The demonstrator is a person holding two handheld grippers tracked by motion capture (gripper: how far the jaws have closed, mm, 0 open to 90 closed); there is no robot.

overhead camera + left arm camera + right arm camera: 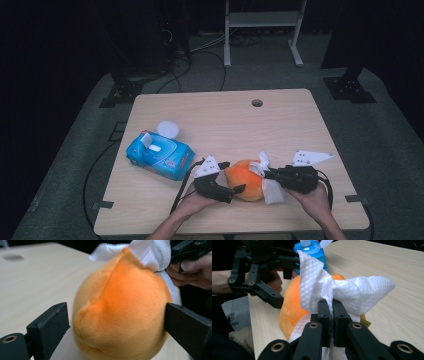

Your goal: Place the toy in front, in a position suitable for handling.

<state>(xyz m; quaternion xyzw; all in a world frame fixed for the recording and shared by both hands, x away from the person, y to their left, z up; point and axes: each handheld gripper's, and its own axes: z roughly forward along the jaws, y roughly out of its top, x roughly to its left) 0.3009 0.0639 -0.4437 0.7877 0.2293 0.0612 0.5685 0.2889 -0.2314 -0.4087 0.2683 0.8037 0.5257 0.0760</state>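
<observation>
Work in hand: wiping the plush [246, 179] with a wipe [270, 189].
Plush: an orange, peach-shaped soft toy on the table [280, 125], near the front edge, between the two grippers.
Wipe: white and embossed, draped over the plush's right side and top, touching it.
Right gripper [331, 305]: jaws together, pinching a bunched fold of the wipe against the plush.
Left gripper [116, 321]: jaws apart, one on each side of the plush; the right-hand jaw seems to touch it, the other stands just off it, so it steadies more than grips.
Pack [160, 155]: blue wipe pack left of the plush, flap up; a white lid [169, 128] lies behind it.
Done, by my judgement: a wipe is out and laid on the plush.
Left: how much is already wiped I cannot tell; the plush's left side shows bare, so rubbing likely goes on, then the wipe must be put down.
</observation>
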